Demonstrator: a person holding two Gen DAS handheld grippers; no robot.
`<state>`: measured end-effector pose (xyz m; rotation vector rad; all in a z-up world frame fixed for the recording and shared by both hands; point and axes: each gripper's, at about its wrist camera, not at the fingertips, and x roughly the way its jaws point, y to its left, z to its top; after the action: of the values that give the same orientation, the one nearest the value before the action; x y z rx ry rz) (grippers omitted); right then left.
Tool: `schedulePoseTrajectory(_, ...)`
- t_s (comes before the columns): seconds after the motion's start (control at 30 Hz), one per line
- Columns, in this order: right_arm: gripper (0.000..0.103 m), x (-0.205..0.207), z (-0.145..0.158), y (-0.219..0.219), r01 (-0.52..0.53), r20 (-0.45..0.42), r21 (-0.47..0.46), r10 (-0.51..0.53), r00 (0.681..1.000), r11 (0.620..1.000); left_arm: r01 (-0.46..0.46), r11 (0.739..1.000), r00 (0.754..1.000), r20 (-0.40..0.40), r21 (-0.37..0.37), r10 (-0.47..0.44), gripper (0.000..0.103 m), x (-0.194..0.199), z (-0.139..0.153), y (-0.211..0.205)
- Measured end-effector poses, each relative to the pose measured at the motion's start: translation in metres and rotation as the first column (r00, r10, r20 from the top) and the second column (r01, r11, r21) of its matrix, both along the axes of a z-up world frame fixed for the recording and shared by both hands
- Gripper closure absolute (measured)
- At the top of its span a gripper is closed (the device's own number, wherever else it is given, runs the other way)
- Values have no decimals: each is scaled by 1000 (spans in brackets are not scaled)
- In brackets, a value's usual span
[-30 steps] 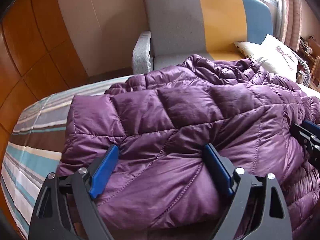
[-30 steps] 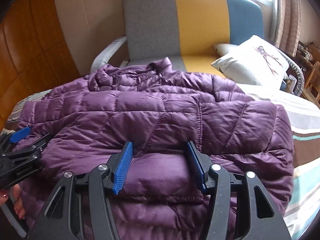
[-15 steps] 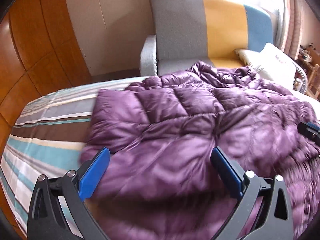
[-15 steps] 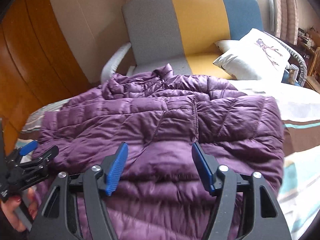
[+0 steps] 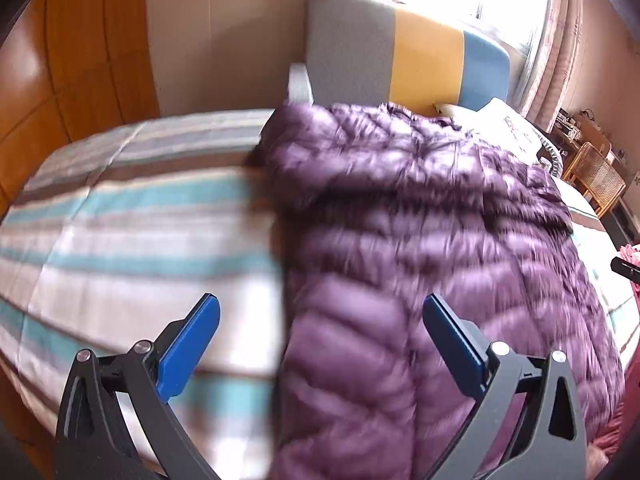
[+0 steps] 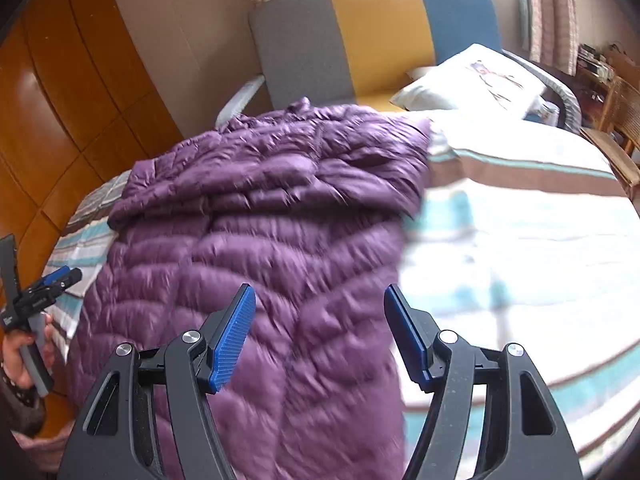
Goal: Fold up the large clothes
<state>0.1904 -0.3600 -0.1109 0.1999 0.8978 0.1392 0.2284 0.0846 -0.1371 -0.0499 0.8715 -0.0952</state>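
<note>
The purple jacket (image 6: pixel 256 240) lies lengthwise on the striped bed (image 6: pixel 520 220), collar at the far end toward the sofa (image 6: pixel 360 32). Both the left gripper (image 5: pixel 320 332) and right gripper (image 6: pixel 320 332) hover above its near end with jaws apart, holding nothing. A neat fold probably calls for gripping both near corners evenly and lifting them together toward the collar. No containers are in view.

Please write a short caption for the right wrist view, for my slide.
Open right gripper above a purple jacket lying on a striped bed, armchair behind.
</note>
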Motion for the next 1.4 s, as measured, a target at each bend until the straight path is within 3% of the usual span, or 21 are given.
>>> schedulePoseTrajectory(0.1, 37, -33, -10, -21, 23, -31, 14, -22, 999, 1000, 17, 999, 999, -42, -28, -18, 2, -22, -13, 15)
schedulePoseTrajectory(0.23, 37, -64, -34, -46, 47, -91, 85, -39, 995, 995, 53, 991, 994, -84, -125, -64, 6, -52, -32, 32)
schedulePoseTrajectory(0.3, 37, -77, -47, -58, 67, -123, 142, -49, 991, 988, 62, 989, 992, -99, -131, -75, 15, -64, -39, 35)
schedulePoseTrajectory(0.4, 39, -93, -65, -62, 72, -155, 207, -40, 987, 976, 91, 989, 991, -83, -121, -102, 17, -84, -47, 36)
schedulePoseTrajectory(0.53, 39, -109, -69, -58, 38, -125, 263, -5, 992, 964, 131, 981, 987, -77, -140, -143, 18, -99, -46, 33)
schedulePoseTrajectory(0.7, 39, -121, -71, -41, -34, -109, 319, 72, 991, 947, 169, 963, 977, -96, -209, -192, 37, -112, -44, 36)
schedulePoseTrajectory(0.87, 40, -130, -73, -28, -84, -109, 384, 136, 985, 920, 188, 947, 967, -118, -260, -224, 42, -123, -46, 43)
schedulePoseTrajectory(0.97, 46, -134, -75, -22, -98, -99, 377, 145, 984, 921, 233, 938, 952, -139, -255, -274, 42, -130, -49, 39)
schedulePoseTrajectory(1.0, 50, -135, -76, -22, -92, -98, 382, 140, 985, 919, 258, 921, 936, -162, -291, -313, 56, -132, -52, 37)
schedulePoseTrajectory(1.03, 56, -135, -76, -22, -87, -101, 396, 137, 985, 914, 265, 909, 924, -186, -323, -335, 60, -132, -56, 35)
schedulePoseTrajectory(1.13, 65, -134, -78, -20, -93, -109, 428, 153, 982, 899, 276, 916, 925, -180, -291, -336, 66, -135, -54, 28)
schedulePoseTrajectory(1.17, 68, -134, -78, -19, -98, -109, 429, 159, 981, 898, 290, 906, 918, -177, -308, -354, 81, -135, -52, 27)
schedulePoseTrajectory(1.27, 81, -134, -71, -18, -113, -79, 451, 166, 983, 885, 280, 891, 923, -155, -356, -352, 92, -138, -42, 30)
schedulePoseTrajectory(1.4, 87, -139, -50, -25, -142, -5, 481, 164, 986, 865, 277, 876, 939, -82, -395, -334, 95, -145, -17, 41)
